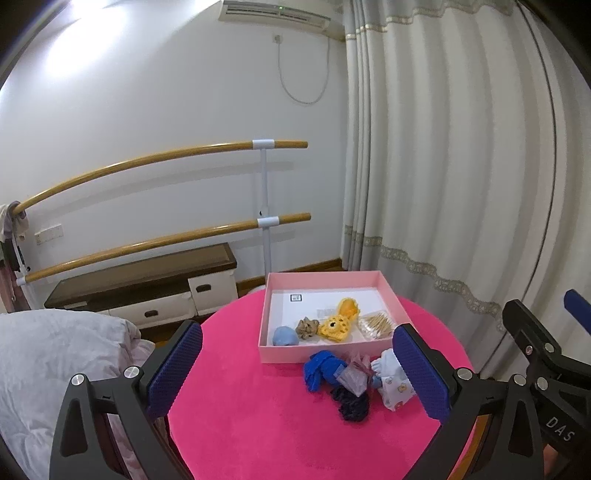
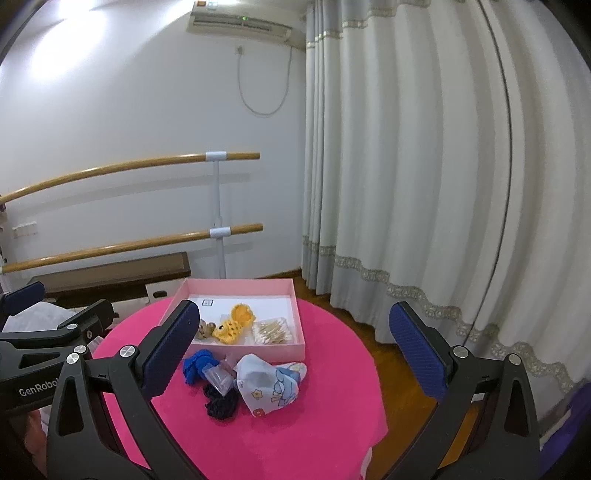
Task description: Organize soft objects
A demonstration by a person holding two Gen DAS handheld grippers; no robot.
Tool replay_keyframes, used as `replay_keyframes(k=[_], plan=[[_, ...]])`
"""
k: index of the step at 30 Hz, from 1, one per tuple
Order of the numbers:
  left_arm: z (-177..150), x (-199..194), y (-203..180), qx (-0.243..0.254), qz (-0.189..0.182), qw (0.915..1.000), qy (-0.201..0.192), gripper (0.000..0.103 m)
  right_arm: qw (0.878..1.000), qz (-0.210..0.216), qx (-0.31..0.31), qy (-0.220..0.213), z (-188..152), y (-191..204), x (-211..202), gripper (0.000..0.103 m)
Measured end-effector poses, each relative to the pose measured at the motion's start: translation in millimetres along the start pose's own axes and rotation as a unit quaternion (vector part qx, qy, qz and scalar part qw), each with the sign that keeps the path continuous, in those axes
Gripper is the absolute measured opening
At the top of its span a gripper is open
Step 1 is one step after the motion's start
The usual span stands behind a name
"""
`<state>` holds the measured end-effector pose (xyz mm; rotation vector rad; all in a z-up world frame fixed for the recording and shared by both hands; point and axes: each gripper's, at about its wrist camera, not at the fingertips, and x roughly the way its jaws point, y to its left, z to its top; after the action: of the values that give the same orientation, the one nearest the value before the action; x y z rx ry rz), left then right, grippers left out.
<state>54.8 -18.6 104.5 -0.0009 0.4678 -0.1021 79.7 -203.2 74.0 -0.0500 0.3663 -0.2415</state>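
Pink velvet covers a round bench (image 1: 258, 424); toward its far edge sits a shallow pink box (image 1: 325, 280) with a white floor; inside lie a pale blue soft ball (image 1: 285, 336), a tan scrunchie (image 1: 308, 326), a yellow knitted toy (image 1: 338, 323) and a clear packet of cotton swabs (image 1: 376, 325). Just in front of the box, on the cloth, a loose heap waits: a blue crumpled cloth (image 2: 197, 363), a small clear bag (image 2: 219, 374), a dark scrunchie (image 2: 221, 400) and a printed child's face mask (image 2: 271, 384), all touching or overlapping. Both tools hover short of the heap, holding nothing; the left gripper (image 1: 297, 369) has its jaws wide apart, and the right gripper (image 2: 295, 350) likewise; each shows at the edge of the other's view. Behind stand two wooden ballet bars (image 1: 147, 162), a low cabinet (image 1: 147, 284), long white curtains (image 2: 424, 166) and a wall air conditioner (image 2: 240, 22); a grey bed quilt (image 1: 55, 362) lies to the left.
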Motion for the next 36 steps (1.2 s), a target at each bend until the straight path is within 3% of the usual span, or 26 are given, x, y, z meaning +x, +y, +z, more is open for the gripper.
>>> replay_keyframes(k=[19, 36], plan=[[-4.7, 4.0, 1.6, -0.005, 0.004, 1.0, 0.002, 0.102, 1.0, 0.006, -0.007, -0.005, -0.9, 3.1, -3.2, 0.103], [-7.5, 27.1, 5.4, -0.003, 0.009, 0.9992, 0.039, 0.102, 0.999, 0.013, -0.011, 0.032, -8.4, 6.5, 24.2, 0.103]])
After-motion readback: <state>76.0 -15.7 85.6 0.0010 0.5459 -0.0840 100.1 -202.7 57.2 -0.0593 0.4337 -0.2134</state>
